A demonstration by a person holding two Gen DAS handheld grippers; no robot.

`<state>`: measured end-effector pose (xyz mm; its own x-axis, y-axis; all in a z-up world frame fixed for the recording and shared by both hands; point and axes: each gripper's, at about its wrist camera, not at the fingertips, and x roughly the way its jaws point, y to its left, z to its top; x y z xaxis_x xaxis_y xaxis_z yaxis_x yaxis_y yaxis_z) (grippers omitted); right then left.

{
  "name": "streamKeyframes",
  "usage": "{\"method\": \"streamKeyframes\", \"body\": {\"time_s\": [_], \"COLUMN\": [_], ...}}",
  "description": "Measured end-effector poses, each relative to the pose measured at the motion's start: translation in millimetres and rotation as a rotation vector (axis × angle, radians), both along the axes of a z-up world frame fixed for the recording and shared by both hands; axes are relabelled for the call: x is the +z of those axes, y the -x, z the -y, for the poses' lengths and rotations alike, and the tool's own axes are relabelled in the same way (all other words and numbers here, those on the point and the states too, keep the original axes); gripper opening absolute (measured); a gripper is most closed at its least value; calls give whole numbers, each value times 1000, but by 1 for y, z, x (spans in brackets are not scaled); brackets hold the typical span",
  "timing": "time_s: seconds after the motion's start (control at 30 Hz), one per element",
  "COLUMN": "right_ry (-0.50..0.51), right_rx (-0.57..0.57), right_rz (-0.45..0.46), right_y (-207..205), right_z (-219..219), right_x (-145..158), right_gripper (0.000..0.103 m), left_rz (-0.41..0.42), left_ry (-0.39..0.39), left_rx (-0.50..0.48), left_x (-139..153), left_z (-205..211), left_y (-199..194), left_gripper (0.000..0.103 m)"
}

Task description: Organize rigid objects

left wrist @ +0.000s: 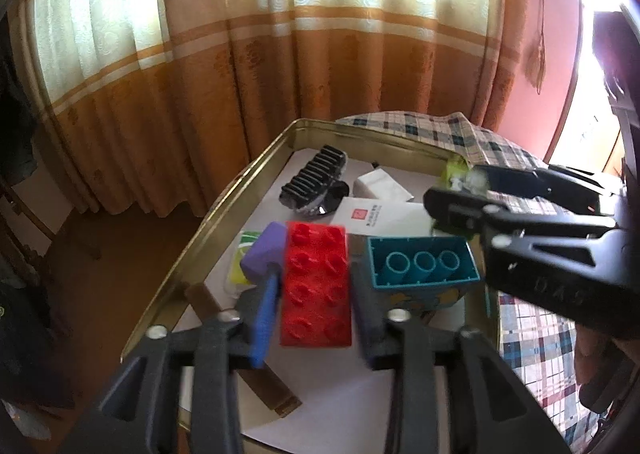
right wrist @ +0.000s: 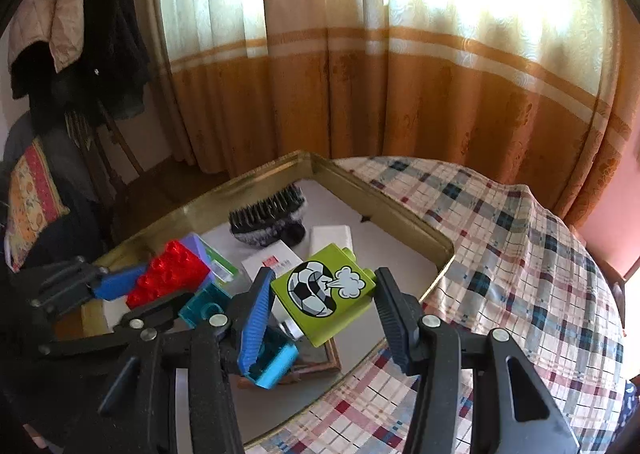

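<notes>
Left hand-held gripper [left wrist: 316, 294] jaws apart around red brick [left wrist: 316, 286]; right hand-held gripper [right wrist: 324, 294] apart, green block [right wrist: 324, 290] probably released. Bricks rigid, light, slick; grip flat sides.

Left view: you look steeply down, close over the gold tray [left wrist: 224, 190] toward the curtain [left wrist: 280, 74].
Right view: likewise, from the bed side.
Shared: tray, red brick [left wrist: 316, 286], curtain.

Striped curtain [right wrist: 360, 66], plaid bedcover [right wrist: 520, 254]
</notes>
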<state>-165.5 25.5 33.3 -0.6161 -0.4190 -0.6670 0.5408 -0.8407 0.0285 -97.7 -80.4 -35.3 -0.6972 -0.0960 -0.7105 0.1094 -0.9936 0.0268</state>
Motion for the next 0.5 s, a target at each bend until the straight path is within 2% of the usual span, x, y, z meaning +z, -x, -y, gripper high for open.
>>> {"method": "streamKeyframes", "body": {"time_s": [0.03, 0.07, 0.1, 0.2, 0.33, 0.5], "right_ry": [7, 17, 20, 34, 57, 83], "right_rx": [5, 9, 6, -8, -39, -38], "right_rz": [-2, -7, -13, -40, -80, -124], "right_y": [-1, -3, -5, -14, -26, -39], "right_z": [0, -2, -3, -7, -16, -17], "right_x": [0, 0, 1, 3, 10, 20], "right_gripper": [77, 80, 80, 81, 86, 87], "left_rz": [-4, -13, -18, -17, -30, -63], "left_ry": [5, 5, 3, 5, 32, 51], "left_rx": [10, 16, 15, 8, 21, 57], "left_x": [0, 1, 1, 1, 5, 20], "left_z": [0, 0, 1, -2, -3, 0], "left_y": [-1, -3, -4, -9, -19, -32], "left_gripper": [64, 69, 75, 77, 102, 103]}}
